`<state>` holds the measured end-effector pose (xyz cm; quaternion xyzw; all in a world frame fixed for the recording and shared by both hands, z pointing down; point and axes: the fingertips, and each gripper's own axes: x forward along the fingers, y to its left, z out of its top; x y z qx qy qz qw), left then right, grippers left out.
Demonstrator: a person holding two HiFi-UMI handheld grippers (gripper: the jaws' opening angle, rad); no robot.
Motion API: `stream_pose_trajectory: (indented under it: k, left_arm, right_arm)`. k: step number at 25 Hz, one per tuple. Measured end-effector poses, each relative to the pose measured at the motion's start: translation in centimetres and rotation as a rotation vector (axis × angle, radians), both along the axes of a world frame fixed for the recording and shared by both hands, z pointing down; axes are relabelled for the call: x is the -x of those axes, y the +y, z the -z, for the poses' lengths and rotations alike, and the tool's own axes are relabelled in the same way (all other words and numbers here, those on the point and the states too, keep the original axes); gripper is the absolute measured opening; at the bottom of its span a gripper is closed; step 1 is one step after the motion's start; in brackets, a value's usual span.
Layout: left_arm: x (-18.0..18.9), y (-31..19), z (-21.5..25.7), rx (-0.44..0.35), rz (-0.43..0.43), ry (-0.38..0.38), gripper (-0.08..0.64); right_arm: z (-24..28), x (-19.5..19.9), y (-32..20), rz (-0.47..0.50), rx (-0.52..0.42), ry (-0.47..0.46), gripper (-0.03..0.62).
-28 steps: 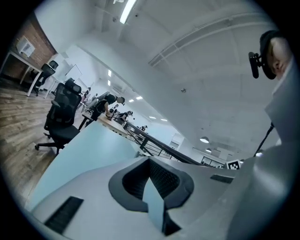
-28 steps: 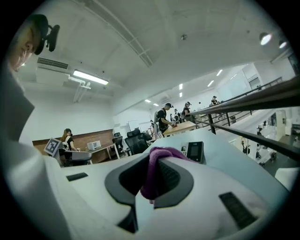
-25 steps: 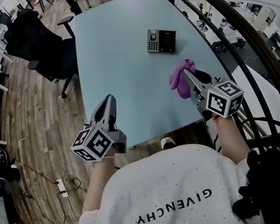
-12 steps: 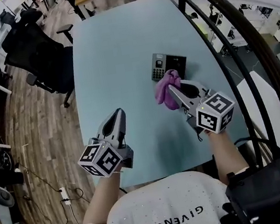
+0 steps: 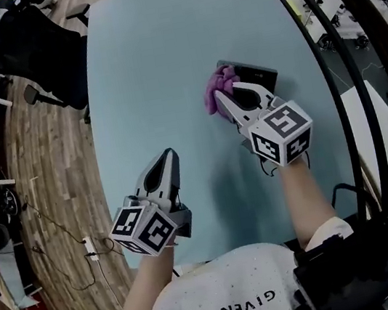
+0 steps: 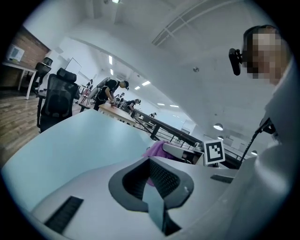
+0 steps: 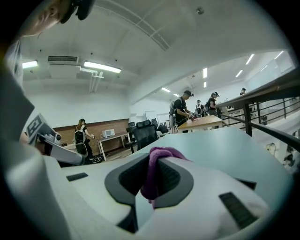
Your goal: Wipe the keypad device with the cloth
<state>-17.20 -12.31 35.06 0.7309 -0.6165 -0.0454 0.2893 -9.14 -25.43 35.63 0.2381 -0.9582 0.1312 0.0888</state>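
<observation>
On the light blue table (image 5: 149, 62) the dark keypad device (image 5: 257, 74) lies at the right, and only its far edge shows. A purple cloth (image 5: 217, 88) covers its left part. My right gripper (image 5: 224, 100) is shut on the cloth and presses it against the device. In the right gripper view the cloth (image 7: 153, 173) hangs bunched between the jaws of the right gripper (image 7: 157, 161). My left gripper (image 5: 170, 156) hovers over the near part of the table, shut with nothing in it. From the left gripper (image 6: 152, 176) view the cloth (image 6: 157, 149) shows ahead.
A black office chair (image 5: 33, 52) stands off the table's far left corner on the wooden floor (image 5: 40, 161). A dark curved railing (image 5: 359, 64) runs close along the table's right side. Cables and a power strip (image 5: 88, 249) lie on the floor at the left.
My right gripper has carried the cloth forward and leftward from the table's right edge onto the keypad device. The left gripper has stayed over the near part of the table.
</observation>
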Motion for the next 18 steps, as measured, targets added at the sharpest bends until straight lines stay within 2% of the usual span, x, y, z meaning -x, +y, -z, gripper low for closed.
stream_pose_trajectory:
  k: [4, 9, 13, 18]
  left_arm:
    - [-0.4, 0.2, -1.7, 0.029, 0.019, -0.016, 0.005]
    - [-0.5, -1.2, -4.2, 0.064, 0.038, 0.006, 0.005]
    - [-1.4, -1.6, -5.0, 0.099, 0.013, 0.023, 0.005]
    - [-3.0, -2.9, -6.0, 0.107, -0.024, 0.036, 0.005]
  right_arm:
    - [-2.0, 0.4, -1.5, -0.007, 0.05, -0.043, 0.025]
    - [-5.6, -0.7, -4.9, -0.123, 0.091, -0.017, 0.025]
    - [-5.7, -2.2, -5.9, -0.197, 0.093, -0.004, 0.025]
    - [-6.5, -3.9, -6.5, -0.217, 0.1, -0.022, 0.025]
